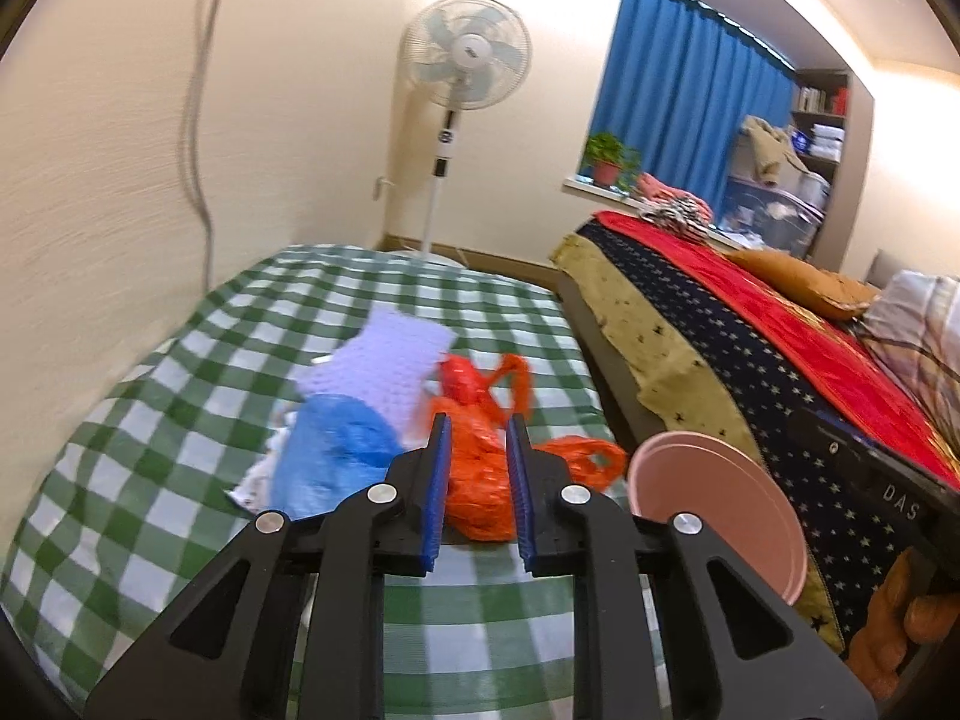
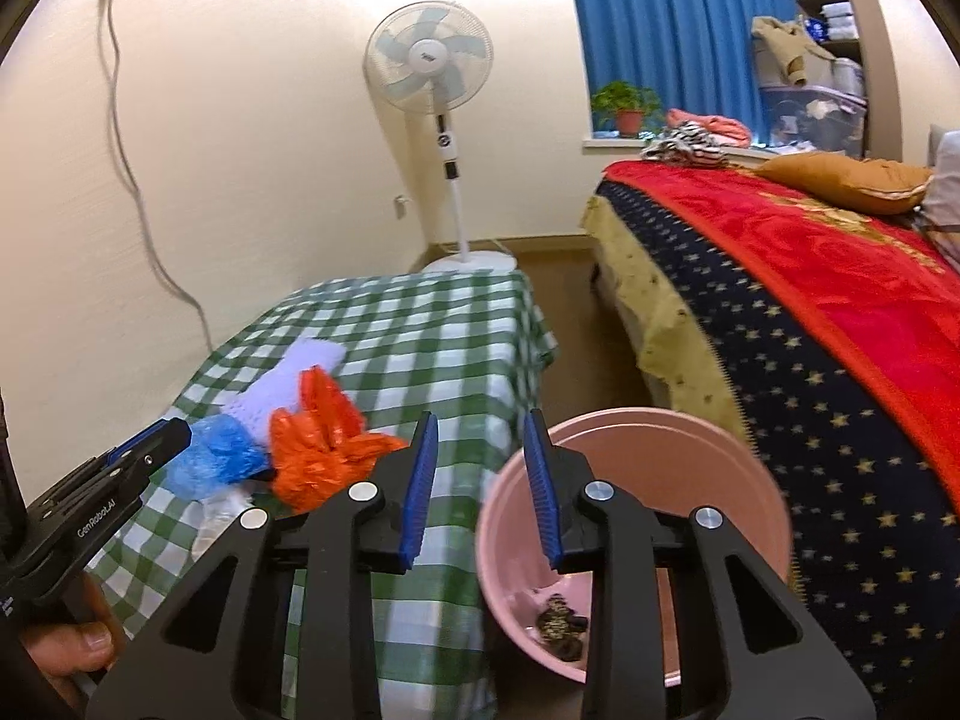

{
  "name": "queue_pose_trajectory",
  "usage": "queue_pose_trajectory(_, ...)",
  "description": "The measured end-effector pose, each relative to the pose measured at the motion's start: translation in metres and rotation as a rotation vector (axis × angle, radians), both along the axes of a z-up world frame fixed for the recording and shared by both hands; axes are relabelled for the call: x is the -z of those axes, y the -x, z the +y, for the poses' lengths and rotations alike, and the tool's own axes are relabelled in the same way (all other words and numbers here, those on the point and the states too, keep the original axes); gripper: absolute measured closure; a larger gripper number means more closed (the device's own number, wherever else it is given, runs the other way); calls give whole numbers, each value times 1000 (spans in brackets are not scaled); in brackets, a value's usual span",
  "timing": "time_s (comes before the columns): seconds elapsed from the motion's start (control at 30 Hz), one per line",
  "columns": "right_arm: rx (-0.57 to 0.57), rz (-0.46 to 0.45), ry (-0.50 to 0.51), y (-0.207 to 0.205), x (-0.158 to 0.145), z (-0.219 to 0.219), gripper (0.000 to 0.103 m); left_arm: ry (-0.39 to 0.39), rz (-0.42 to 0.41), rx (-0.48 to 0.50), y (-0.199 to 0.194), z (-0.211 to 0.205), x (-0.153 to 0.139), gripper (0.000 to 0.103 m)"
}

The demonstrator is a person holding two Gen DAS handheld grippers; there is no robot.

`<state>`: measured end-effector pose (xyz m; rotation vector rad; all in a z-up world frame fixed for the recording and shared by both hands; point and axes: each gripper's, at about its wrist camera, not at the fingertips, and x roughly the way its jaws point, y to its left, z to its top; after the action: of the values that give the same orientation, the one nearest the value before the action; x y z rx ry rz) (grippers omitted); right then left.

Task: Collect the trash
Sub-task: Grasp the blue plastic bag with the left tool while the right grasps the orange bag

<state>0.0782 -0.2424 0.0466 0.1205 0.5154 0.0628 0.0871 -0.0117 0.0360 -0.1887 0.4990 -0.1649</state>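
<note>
Beside the pink bin (image 2: pixel 630 480) my checked tablecloth (image 2: pixel 432 348) lies bare; left of that, orange bag (image 2: pixel 318 450), blue bag (image 2: pixel 216 456) and bubble wrap (image 2: pixel 300 372) block me.

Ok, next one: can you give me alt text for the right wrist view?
The right tool, jaws apart and empty, points between a green checked tablecloth and a pink bin with some dark scraps at its bottom. On the cloth lie an orange plastic bag and a blue plastic bag, with the left tool beside them. A standing fan and a bed are behind.
</note>
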Motion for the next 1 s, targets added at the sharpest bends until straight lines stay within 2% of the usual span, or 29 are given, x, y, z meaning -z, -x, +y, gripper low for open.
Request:
queue_pose_trajectory(0.2, -56, 41, -42, -19, 15, 18, 73, 2, 32, -88, -7, 24, 9, 84)
queue_pose_trajectory(0.47, -77, 125, -84, -54, 51, 36, 72, 4, 53, -176, -16, 42, 19, 84)
queue_pose_trajectory(0.5, -84, 135, -88, -58, 55, 38, 71, 6, 57, -184, -17, 44, 21, 84)
queue_pose_trajectory(0.53, -90, 145, -92, -61, 58, 40, 66, 8, 62, -189, -19, 46, 22, 84)
queue_pose_trajectory(0.57, -101, 161, -98, -65, 61, 42, 61, 11, 68, -193, -21, 47, 24, 82)
queue_pose_trajectory(0.67, -108, 188, -105, -73, 70, 46, 59, 14, 93, -215, -27, 52, 31, 65)
queue_pose_trajectory(0.8, -120, 219, -128, -83, 78, 49, 59, 42, 124, -208, -35, 56, 42, 64)
queue_pose_trajectory(1.0, -124, 282, -204, -97, 93, 51, 59, 44, 155, -160, -41, 50, 53, 64)
